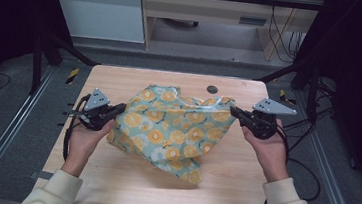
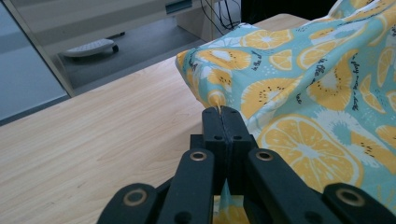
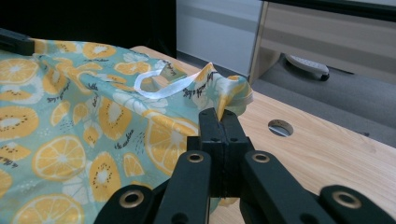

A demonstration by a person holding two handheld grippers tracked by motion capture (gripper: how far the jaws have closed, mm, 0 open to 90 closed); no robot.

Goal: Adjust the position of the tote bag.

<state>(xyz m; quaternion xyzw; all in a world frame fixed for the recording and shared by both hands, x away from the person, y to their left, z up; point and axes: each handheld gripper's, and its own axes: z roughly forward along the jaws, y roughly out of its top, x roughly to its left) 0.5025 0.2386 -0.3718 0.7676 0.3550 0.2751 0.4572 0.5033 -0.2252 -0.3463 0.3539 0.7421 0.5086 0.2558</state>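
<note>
A: Where is the cloth (image 1: 174,129)?

B: On the middle of the table (image 1: 120,83), partly lifted. It is stretched between the two grippers, so its long axis runs across the table from the person's left to right, rising a little toward the far right corner.

A: And which way does it point?

B: The strained top edge goes from the left gripper (image 1: 120,109) up to the right gripper (image 1: 234,111). A loose corner hangs toward the person and rests on the wood at the near side.

A: How do the jaws stand?

B: In the left gripper view the left gripper (image 2: 222,112) has its jaws pressed together on a fold of the cloth (image 2: 317,93). In the right gripper view the right gripper (image 3: 219,114) pinches the cloth (image 3: 93,126) at a bunched edge, near a white loop (image 3: 156,88).

A: Anything else close by?

B: A round hole (image 3: 280,127) in the table, just beyond the right gripper.
</note>
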